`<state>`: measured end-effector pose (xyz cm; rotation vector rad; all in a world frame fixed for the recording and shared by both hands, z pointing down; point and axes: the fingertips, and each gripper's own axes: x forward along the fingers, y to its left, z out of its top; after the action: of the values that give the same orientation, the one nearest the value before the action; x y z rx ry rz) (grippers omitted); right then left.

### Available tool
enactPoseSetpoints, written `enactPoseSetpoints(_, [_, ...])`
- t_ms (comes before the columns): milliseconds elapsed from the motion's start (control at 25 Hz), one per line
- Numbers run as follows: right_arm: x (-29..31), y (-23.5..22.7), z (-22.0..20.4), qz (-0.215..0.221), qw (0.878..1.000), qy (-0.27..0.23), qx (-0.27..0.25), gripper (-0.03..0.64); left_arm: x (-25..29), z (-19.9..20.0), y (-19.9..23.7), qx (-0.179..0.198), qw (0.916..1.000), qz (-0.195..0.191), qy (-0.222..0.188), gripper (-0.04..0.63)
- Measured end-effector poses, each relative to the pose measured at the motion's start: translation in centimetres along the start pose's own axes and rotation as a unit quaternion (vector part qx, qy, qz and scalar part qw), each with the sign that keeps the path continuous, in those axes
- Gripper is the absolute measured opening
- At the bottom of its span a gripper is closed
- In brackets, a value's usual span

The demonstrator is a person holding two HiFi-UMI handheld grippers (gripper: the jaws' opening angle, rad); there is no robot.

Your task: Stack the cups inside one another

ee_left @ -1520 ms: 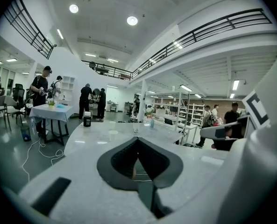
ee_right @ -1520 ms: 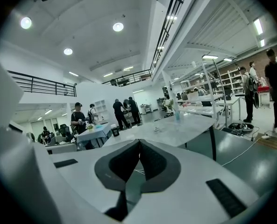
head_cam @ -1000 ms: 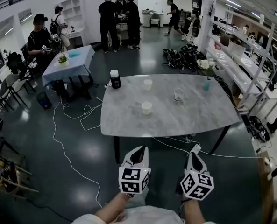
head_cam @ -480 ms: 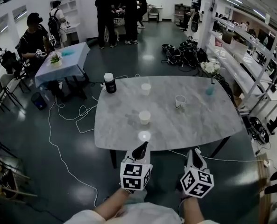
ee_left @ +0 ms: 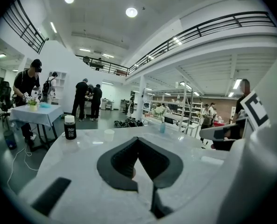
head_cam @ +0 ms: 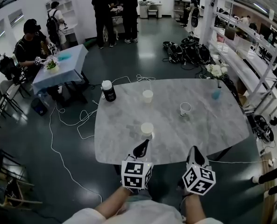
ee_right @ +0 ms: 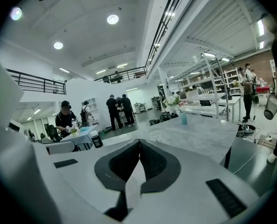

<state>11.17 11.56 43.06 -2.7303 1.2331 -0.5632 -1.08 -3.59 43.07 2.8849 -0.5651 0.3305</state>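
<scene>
Gripping nothing, left tongs (head_cam: 144,143) and right tongs (head_cam: 193,150) are both closed.

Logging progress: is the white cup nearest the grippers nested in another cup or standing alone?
Alone. The near cup stands by itself on the table; the far white cup and the clear cup stand well apart from it.

In the left gripper view, the nearest cup (head_cam: 147,129) is almost wholly hidden behind the closed left tongs (head_cam: 142,147). We see only a pale sliver of it in the notch below their tips. The right tongs (head_cam: 195,151) are cut off in that view by the edge at three o'clock. In the head view, our forearms run off the edge at six o'clock. The print on the dark jar (head_cam: 109,91), at ten o'clock on the counter (head_cam: 213,134), is too small to read.
</scene>
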Motion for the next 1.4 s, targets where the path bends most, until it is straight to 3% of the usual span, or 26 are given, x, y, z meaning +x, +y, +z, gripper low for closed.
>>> enactPoseSetpoints(280, [5.0,1.5,0.3,0.003,1.0,0.015,-0.004,0.008,3.5,0.4,3.7,-0.007,0.9999,0.006,0.011,-0.006])
enactPoseSetpoints(800, [10.0,0.9,0.9,-0.001,0.999,0.039,-0.009,0.008,8.3,0.7,6.3,-0.022,0.9992,0.016,0.03,-0.006])
enactPoseSetpoints(1400, [14.9,1.0,2.7,0.064,0.996,0.048,-0.038,0.008,12.0,0.4,6.4,-0.057,0.996,0.063,0.028,-0.005])
